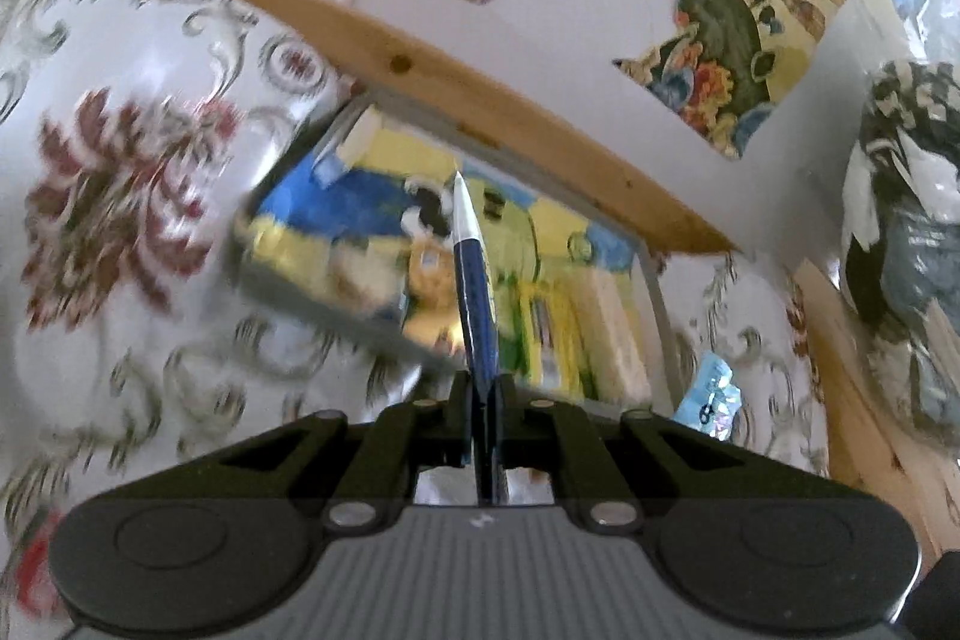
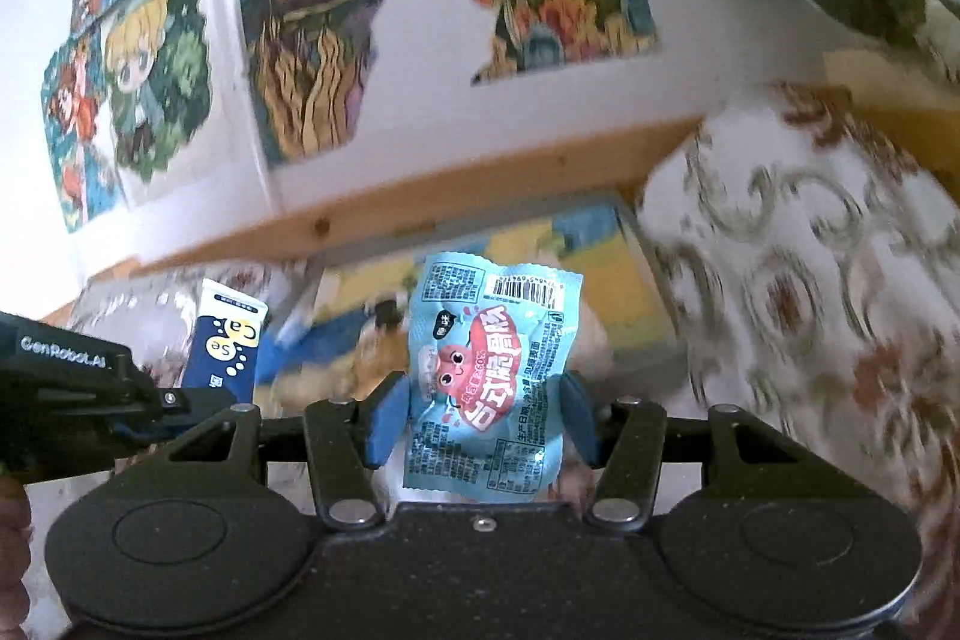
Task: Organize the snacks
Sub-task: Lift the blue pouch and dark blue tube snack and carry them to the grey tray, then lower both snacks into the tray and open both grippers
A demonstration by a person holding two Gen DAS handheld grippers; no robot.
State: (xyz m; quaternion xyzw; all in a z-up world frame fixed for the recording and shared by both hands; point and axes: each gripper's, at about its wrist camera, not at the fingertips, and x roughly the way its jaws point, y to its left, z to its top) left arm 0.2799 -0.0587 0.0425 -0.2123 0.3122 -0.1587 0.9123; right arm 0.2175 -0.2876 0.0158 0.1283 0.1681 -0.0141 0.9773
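My left gripper (image 1: 480, 391) is shut on a thin blue-and-white sachet (image 1: 471, 280), seen edge-on and pointing forward. In the right wrist view the same sachet (image 2: 223, 340) shows "Ca" and "Se" bubbles, held by the left gripper (image 2: 192, 400) at the left edge. My right gripper (image 2: 483, 418) is shut on a light-blue snack packet (image 2: 489, 364) with a red cartoon figure, its blue pads (image 2: 387, 418) pressing both sides. Beyond both lies a shallow grey-rimmed box (image 1: 657, 304) with a colourful cartoon print inside (image 2: 606, 280). Both snacks hang above its near side.
A floral tablecloth (image 1: 120, 220) covers the table. A small shiny blue packet (image 1: 714, 400) lies right of the box. A wooden rail (image 1: 480, 112) runs behind, below a white wall with cartoon stickers (image 2: 318, 40). A black-and-white bag (image 1: 900, 196) sits far right.
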